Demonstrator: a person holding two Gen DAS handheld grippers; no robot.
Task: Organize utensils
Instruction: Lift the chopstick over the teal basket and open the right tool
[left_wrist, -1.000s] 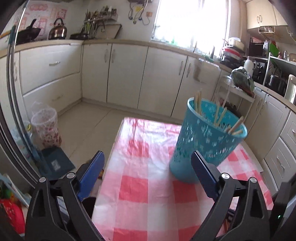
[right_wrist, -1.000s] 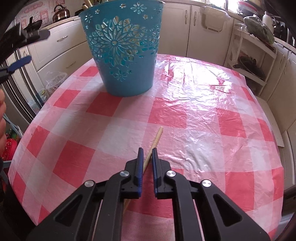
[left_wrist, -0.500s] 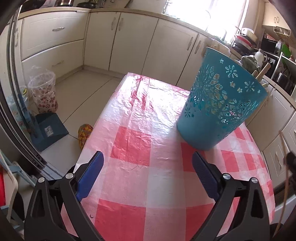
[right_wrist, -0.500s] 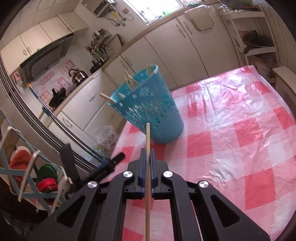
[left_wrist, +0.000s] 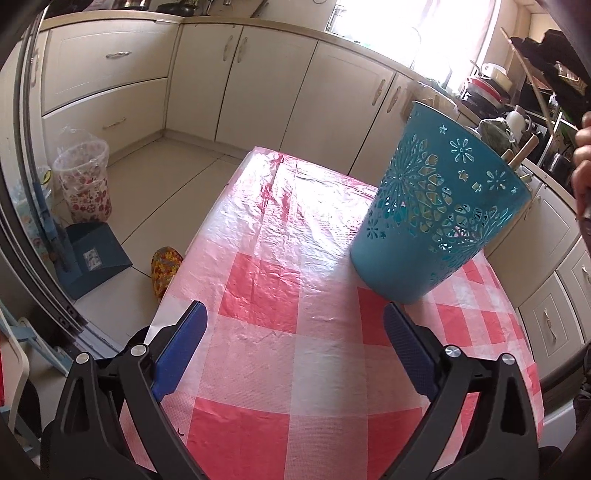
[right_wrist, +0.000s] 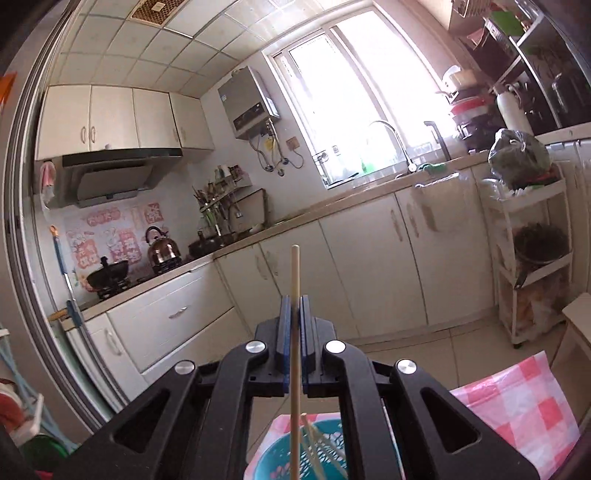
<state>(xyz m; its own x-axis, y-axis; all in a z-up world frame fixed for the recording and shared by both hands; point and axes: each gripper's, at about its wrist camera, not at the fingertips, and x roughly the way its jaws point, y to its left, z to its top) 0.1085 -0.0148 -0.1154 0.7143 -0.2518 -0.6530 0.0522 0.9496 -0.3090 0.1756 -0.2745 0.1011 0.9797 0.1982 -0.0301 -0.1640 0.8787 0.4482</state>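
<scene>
Where the checked cloth covers the surface (left_wrist: 295, 229), one teal basket (left_wrist: 436, 218) ahead and right of the left hand-held gripper (left_wrist: 295, 345), clear of its blue pads, jaws spread wide with nothing between. At least two wooden sticks poking above the basket rim (left_wrist: 522, 153). One chopstick (right_wrist: 294, 325) clamped upright between the shut jaws of the right hand-held gripper (right_wrist: 294, 326), raised directly over the basket, lower end hanging above the opening. Left of the surface, on the floor: one patterned bin (left_wrist: 83, 181), one blue dustpan (left_wrist: 94, 258). Nothing between chopstick and basket mouth.
</scene>
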